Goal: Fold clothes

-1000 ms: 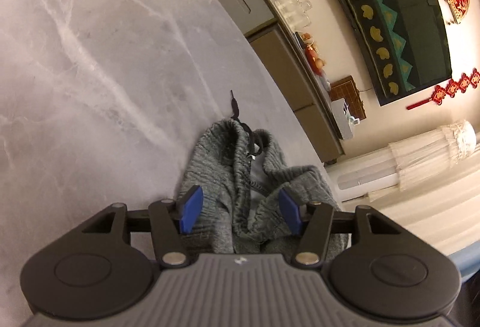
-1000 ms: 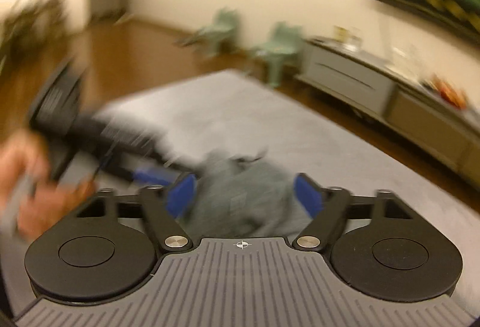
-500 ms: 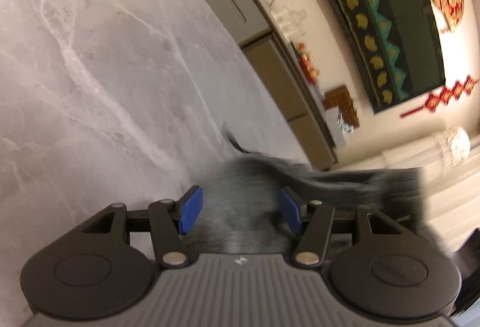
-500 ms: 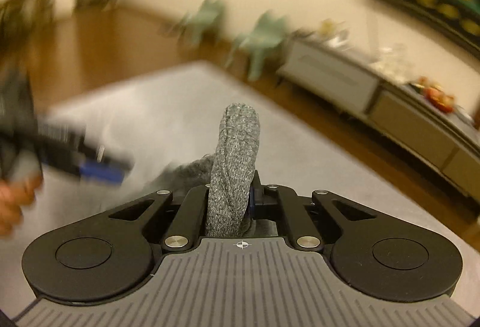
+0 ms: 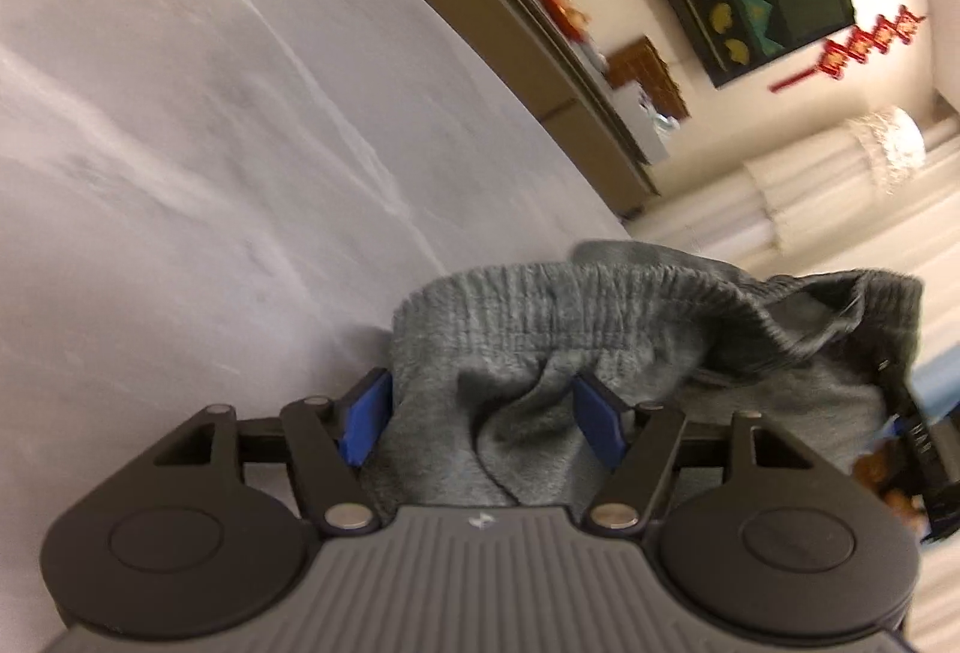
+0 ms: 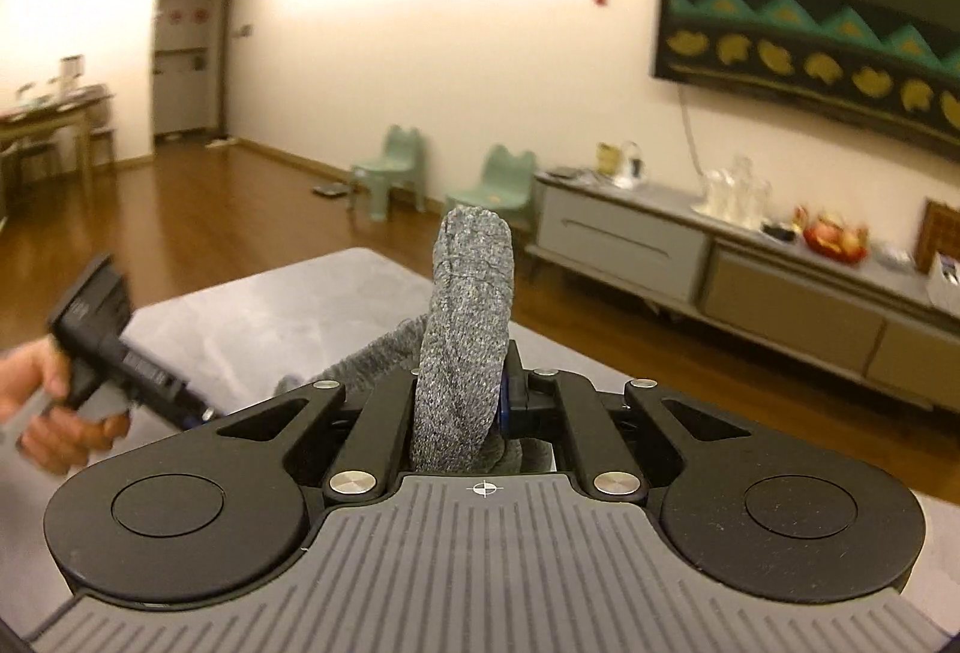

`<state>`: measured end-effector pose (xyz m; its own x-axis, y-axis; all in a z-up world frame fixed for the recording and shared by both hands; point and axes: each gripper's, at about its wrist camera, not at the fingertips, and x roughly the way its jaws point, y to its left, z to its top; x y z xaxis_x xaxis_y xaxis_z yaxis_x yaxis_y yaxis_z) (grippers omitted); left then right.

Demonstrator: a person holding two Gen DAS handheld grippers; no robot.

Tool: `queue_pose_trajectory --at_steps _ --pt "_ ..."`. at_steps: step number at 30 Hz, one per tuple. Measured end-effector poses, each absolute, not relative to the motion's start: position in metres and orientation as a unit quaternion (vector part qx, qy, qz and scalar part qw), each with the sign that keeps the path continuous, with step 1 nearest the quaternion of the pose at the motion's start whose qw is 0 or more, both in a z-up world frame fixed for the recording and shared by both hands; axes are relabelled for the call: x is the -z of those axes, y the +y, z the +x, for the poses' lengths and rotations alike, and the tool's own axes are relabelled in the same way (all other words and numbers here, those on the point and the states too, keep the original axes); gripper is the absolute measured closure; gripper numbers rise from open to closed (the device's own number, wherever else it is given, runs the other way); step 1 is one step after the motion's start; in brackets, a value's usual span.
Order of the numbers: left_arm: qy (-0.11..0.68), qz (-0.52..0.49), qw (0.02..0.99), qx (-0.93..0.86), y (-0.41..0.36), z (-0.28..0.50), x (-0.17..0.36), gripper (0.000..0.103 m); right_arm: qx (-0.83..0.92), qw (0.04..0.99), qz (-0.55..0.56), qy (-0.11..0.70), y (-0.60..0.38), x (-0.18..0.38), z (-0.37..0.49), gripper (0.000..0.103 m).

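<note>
**Grey garment gripped at one end, folding barely begun**

The fold has hardly started. The grey garment (image 5: 606, 353) is bunched in a heap near the surface's (image 5: 180, 173) far right edge, no crease laid and no panel smoothed flat. What is done, as far as can be judged, is only the first pickup: the right gripper (image 6: 480, 401) has its fingers closed tight on a rolled end of the cloth, which stands up between them like a thick stub. The left gripper (image 5: 480, 413) has just been opening its jaws; its blue fingers (image 5: 363, 422) stand apart on either side of a crumpled fold, and the cloth lies between them without being visibly pinched. Still to come, most likely: a second grip, spreading the piece out flat, then the folds themselves.

The garment is a soft, fuzzy knit in heathered grey, with a ribbed, gathered elastic band running across its upper edge. It drapes limply and wrinkles deeply. The surface is smooth, pale grey stone with faint white veining. In the right wrist view a person's hand (image 6: 42, 407) holds the left gripper's black handle low at the left.
</note>
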<state>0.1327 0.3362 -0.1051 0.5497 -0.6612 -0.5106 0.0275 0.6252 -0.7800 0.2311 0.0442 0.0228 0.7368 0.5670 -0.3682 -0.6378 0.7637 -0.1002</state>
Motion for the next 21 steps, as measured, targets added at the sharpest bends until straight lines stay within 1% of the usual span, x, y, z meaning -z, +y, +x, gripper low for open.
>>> queue_pose_trajectory --at_steps 2,3,4,5,6,8,9,11,12,13,14,17,19,21 --pt "0.419 -0.389 0.787 0.229 0.335 0.137 0.111 0.075 -0.336 0.922 -0.12 0.153 0.041 -0.013 0.223 0.095" --pt "0.41 -0.392 0.791 0.23 0.335 0.138 0.111 0.095 -0.336 0.922 -0.117 0.153 0.038 -0.01 0.219 0.095" --pt "0.382 -0.382 0.813 0.219 0.337 0.133 0.105 0.096 -0.333 0.924 -0.112 0.152 0.034 -0.007 0.217 0.095" --pt "0.337 -0.358 0.847 0.201 0.339 0.122 0.089 0.096 -0.329 0.926 -0.107 0.151 0.03 -0.005 0.216 0.095" --pt "0.284 -0.311 0.888 0.186 0.338 0.102 0.07 0.096 -0.325 0.928 -0.102 0.149 0.026 -0.002 0.214 0.095" --pt "0.185 -0.167 0.955 0.162 0.322 0.048 0.037 0.095 -0.319 0.933 -0.083 0.143 0.02 0.004 0.206 0.095" --pt "0.166 -0.123 0.967 0.149 0.317 0.031 0.031 0.094 -0.319 0.932 -0.084 0.149 0.023 0.008 0.205 0.095" --pt "0.229 -0.126 0.957 0.127 0.315 0.026 0.045 0.093 -0.325 0.927 -0.092 0.165 0.029 0.016 0.204 0.094" --pt "0.272 -0.138 0.945 0.117 0.318 0.03 0.055 0.089 -0.329 0.922 -0.102 0.177 0.034 0.022 0.204 0.094" --pt "0.304 -0.148 0.934 0.115 0.322 0.034 0.062 0.075 -0.325 0.92 -0.114 0.188 0.039 0.029 0.203 0.094" --pt "0.323 -0.158 0.926 0.117 0.326 0.036 0.066 0.069 -0.321 0.917 -0.124 0.199 0.045 0.036 0.203 0.094" --pt "0.334 -0.175 0.92 0.111 0.336 0.039 0.067 0.061 -0.315 0.915 -0.128 0.219 0.056 0.048 0.201 0.093" --pt "0.342 -0.186 0.915 0.107 0.343 0.04 0.069 0.054 -0.314 0.914 -0.132 0.22 0.062 0.05 0.199 0.093" --pt "0.344 -0.169 0.917 0.112 0.343 0.048 0.064 0.049 -0.314 0.915 -0.138 0.215 0.067 0.047 0.196 0.093"
